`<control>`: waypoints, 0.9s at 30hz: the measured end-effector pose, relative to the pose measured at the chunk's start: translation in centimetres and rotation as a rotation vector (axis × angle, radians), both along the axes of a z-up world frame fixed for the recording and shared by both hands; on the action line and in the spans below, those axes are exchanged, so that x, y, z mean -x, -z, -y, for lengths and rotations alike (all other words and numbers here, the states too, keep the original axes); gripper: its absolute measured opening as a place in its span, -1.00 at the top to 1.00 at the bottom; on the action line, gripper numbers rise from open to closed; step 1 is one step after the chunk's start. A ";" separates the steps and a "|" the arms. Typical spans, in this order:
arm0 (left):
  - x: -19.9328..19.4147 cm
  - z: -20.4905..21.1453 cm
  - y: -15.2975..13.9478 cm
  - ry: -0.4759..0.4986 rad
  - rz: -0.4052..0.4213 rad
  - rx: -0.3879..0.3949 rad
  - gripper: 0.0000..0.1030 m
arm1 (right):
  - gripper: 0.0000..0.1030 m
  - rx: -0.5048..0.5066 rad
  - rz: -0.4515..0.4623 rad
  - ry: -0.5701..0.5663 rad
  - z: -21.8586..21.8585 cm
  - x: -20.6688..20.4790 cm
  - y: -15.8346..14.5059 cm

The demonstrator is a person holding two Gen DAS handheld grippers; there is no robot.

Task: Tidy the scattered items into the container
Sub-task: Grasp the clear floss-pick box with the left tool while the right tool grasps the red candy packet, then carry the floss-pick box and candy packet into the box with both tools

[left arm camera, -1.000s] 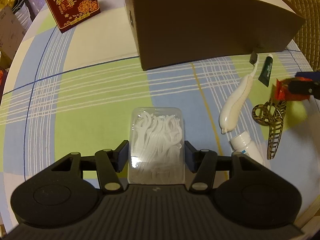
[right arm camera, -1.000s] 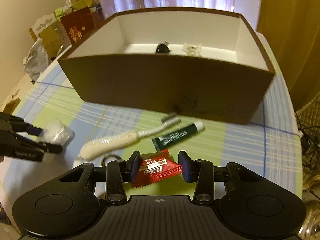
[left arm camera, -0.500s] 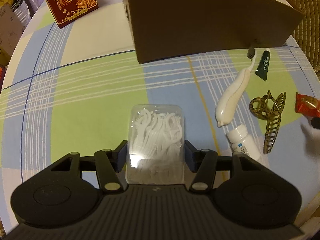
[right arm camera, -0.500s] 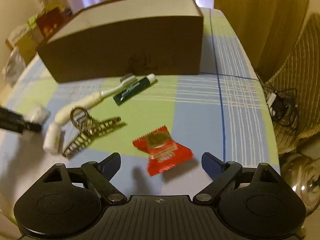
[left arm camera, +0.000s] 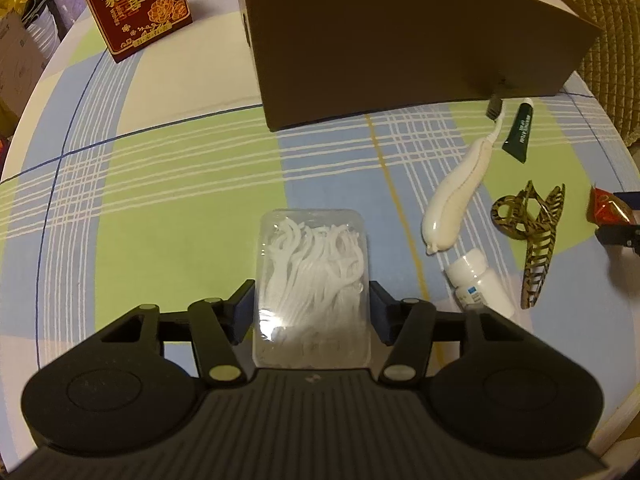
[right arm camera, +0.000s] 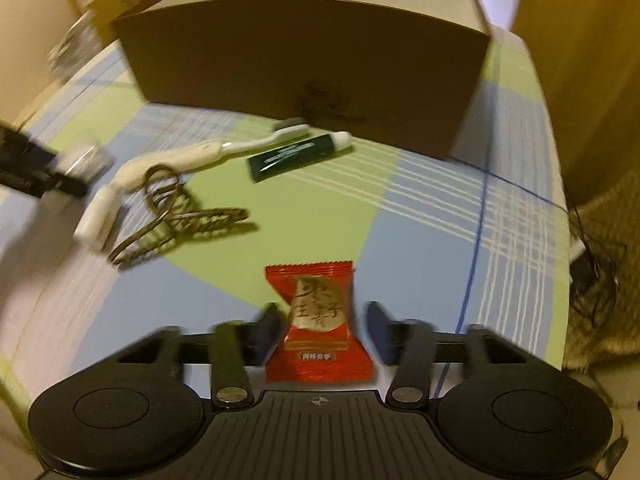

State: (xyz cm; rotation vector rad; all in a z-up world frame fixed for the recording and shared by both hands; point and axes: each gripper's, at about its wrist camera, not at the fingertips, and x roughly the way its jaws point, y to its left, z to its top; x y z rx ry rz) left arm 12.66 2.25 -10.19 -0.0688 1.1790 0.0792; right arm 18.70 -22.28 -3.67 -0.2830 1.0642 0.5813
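A red gift box point(left arm camera: 138, 2) with gold lettering stands on the plaid tablecloth point(left arm camera: 160, 184).

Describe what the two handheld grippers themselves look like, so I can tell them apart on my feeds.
You can't tell them apart by looks. The left gripper and the right gripper both have a black ribbed body, two round black discs, black linkage arms with silver pivot pins, dark blue pads and a small crosshair mark at centre. No cables, hands or sleeves show.

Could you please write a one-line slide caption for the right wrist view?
Right tongs straddle a red candy packet on the plaid tablecloth, brown box ahead.
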 end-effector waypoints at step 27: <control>1.0 1.7 -6.4 0.056 0.101 0.053 -0.01 | 0.35 -0.199 0.033 0.018 -0.9 1.0 -6.1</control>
